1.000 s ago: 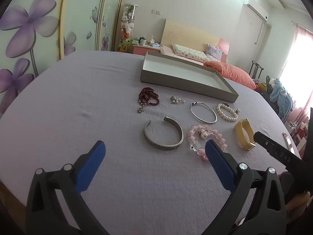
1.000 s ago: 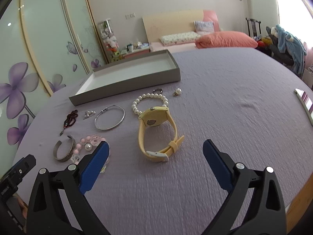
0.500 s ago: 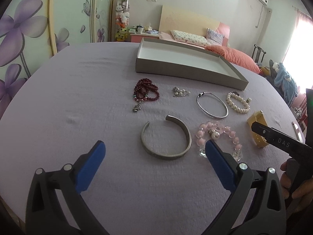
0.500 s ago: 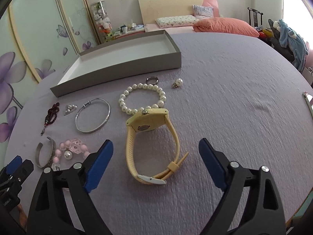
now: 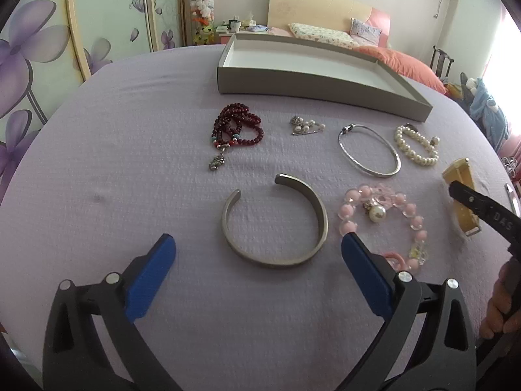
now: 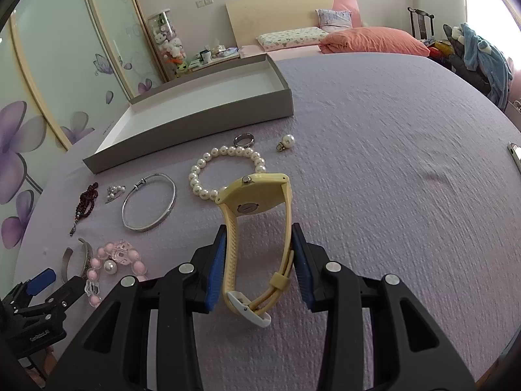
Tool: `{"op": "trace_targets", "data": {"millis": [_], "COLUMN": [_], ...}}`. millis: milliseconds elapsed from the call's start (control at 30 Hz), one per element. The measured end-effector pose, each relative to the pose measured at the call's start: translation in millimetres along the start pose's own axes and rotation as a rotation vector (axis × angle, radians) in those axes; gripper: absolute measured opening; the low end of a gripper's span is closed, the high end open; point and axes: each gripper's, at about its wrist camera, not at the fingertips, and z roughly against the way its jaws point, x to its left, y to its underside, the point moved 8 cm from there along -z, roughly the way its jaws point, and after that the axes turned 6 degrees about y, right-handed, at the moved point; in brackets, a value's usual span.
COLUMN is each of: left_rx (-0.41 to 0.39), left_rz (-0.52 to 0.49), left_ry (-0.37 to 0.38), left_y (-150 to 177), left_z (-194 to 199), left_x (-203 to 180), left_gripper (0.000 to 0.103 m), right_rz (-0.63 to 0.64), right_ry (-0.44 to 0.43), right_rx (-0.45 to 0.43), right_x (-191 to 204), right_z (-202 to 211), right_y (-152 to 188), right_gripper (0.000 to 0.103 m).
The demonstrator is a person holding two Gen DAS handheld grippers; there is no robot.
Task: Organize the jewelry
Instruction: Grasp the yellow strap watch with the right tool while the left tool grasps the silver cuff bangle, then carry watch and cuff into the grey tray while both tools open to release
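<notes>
A yellow watch [image 6: 254, 192] stands on its strap on the lilac cloth. My right gripper [image 6: 259, 231] is closing around it, and both blue pads touch the strap's two sides. My left gripper [image 5: 257, 241] hangs open just above a silver cuff bangle [image 5: 320, 215], which lies on the cloth between and ahead of its fingers. Beside the cuff lies a pink bead bracelet [image 5: 353, 194]. Further back are a thin silver bangle [image 5: 347, 129], a pearl bracelet [image 5: 413, 154], a dark red bead necklace [image 5: 234, 127] and a small pearl charm [image 5: 304, 126].
A shallow grey box [image 5: 309, 88] with a white floor sits at the back of the table. A ring [image 6: 244, 139] and a pearl drop [image 6: 286, 141] lie near it. A phone-like object [image 6: 514, 156] lies at the right edge. A bed and wardrobe stand behind.
My right gripper's jaws have narrowed from wide apart onto the watch strap. My left gripper has moved forward and lower toward the silver cuff, still open.
</notes>
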Motion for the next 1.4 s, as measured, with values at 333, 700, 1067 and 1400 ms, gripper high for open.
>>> {"op": "trace_targets", "data": {"millis": [333, 700, 1067, 1400], "left_rx": [-0.007, -0.040, -0.255, -0.315], "left_rz": [0.000, 0.006, -0.072, -0.043], "left_ry": [-0.033, 0.014, 0.009, 0.108], "left_y": [-12, -20, -96, -209], "left_z": [-9, 5, 70, 39], "left_x": [0, -2, -3, -15], "left_gripper": [0.088, 0.066, 0.066, 0.066], "right_rz": [0.009, 0.030, 0.112, 0.130], "right_ry": [-0.014, -0.021, -0.100, -0.135], "right_rx": [-0.019, -0.051, -0.138, -0.204], "right_x": [4, 5, 27, 58], "right_z": [4, 16, 41, 20], "right_y": [-4, -13, -76, -193], "right_gripper": [0.040, 0.040, 0.040, 0.040]}}
